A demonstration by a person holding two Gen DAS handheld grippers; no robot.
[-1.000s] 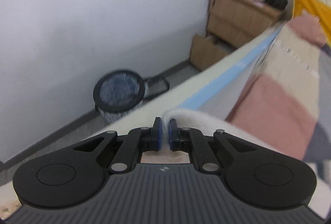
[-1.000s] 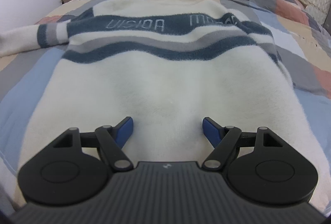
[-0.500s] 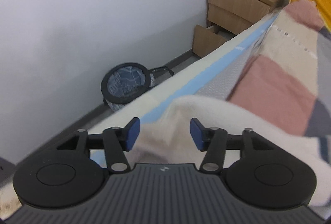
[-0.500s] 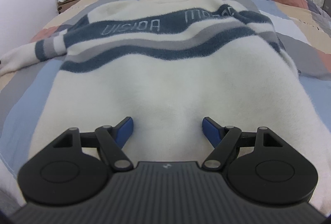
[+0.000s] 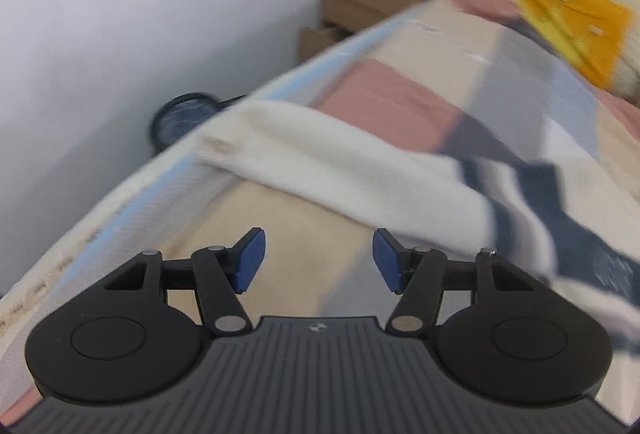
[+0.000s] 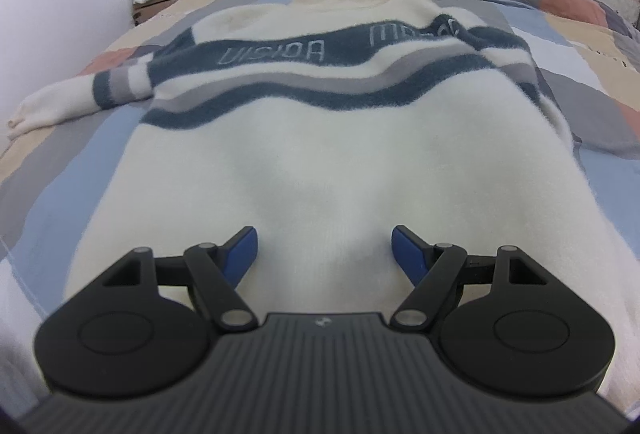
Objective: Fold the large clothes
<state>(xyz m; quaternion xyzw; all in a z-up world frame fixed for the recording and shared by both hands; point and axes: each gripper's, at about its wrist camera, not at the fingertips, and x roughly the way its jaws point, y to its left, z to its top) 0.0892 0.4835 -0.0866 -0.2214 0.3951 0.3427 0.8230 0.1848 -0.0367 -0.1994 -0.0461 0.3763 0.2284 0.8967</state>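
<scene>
Sweater (image 6: 320, 161) looks soft and floppy, so grab its sleeve (image 5: 340, 157) or hem; left gripper (image 5: 318, 258) just opened with nothing in it, right gripper (image 6: 324, 254) is open too.

We note bare patchwork bedspread (image 5: 280, 226) straight ahead of the left hand-held gripper (image 5: 318, 260), its jaws apart with nothing between them. The sweater sleeve (image 5: 340, 169) crosses the frame centre, beyond the fingertips. Upper left of the left wrist frame: a blank wall (image 5: 140, 13) near the bed edge, a narrow floor gap, a dark basket (image 5: 182, 115) in it. The right hand-held gripper (image 6: 324, 254) hangs above the sweater body (image 6: 320, 161); bedspread (image 6: 60, 169) is free at left.
</scene>
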